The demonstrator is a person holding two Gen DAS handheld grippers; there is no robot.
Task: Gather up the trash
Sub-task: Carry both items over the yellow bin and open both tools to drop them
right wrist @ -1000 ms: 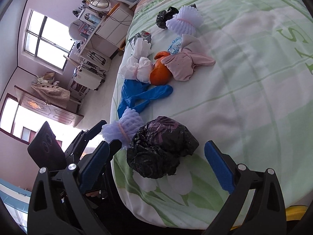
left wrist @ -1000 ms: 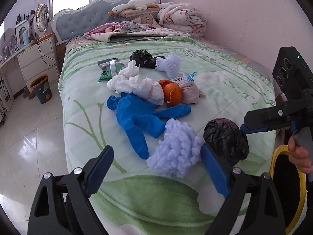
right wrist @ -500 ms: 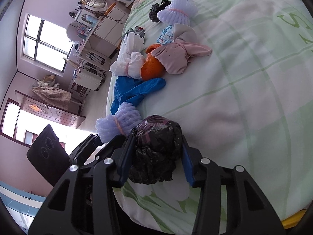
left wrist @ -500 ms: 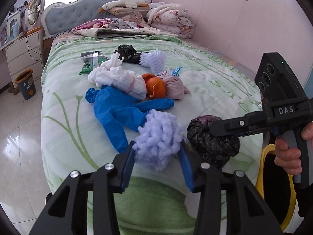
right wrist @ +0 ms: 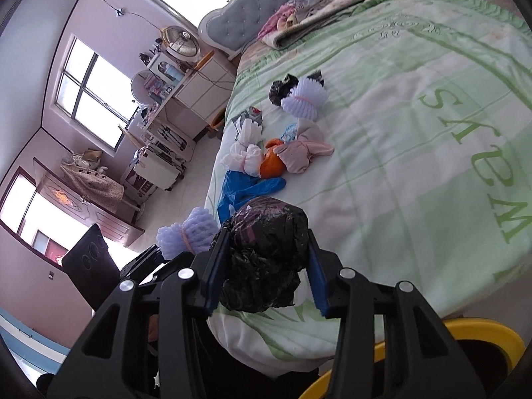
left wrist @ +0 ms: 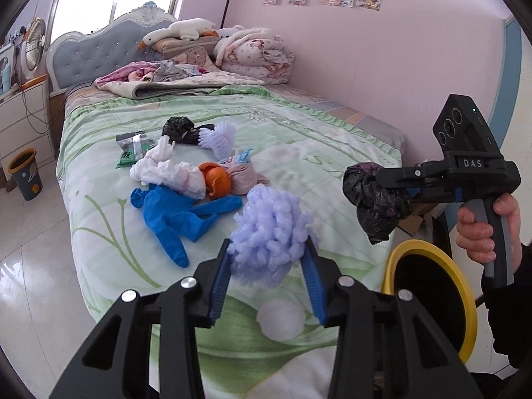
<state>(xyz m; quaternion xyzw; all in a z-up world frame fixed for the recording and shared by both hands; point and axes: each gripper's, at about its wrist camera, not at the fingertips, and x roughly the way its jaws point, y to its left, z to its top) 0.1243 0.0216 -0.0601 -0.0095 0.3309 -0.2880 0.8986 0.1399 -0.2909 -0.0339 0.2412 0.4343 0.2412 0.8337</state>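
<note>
My left gripper [left wrist: 270,267] is shut on a lilac foam fruit net [left wrist: 271,229] and holds it above the bed's foot. My right gripper [right wrist: 264,267] is shut on a crumpled black plastic bag [right wrist: 266,252], lifted off the bed; the bag also shows in the left wrist view [left wrist: 372,199], above a yellow-rimmed bin [left wrist: 432,296]. On the bed lie a blue glove [left wrist: 176,212], white tissue bundle [left wrist: 169,174], orange peel [left wrist: 217,181], pink cloth [left wrist: 244,179], another foam net [left wrist: 221,139], a small black bag [left wrist: 179,129] and a green wrapper [left wrist: 131,146].
The green bedspread [left wrist: 299,153] covers the bed, with folded bedding and plush toys [left wrist: 206,53] at the headboard. A small floor bin [left wrist: 25,173] stands by the white dresser [left wrist: 23,116] on the left. The pink wall runs along the right.
Both grippers closed on their items, the left on the foam net and the right on the black bag, then lifted them off the bed toward the yellow bin.
</note>
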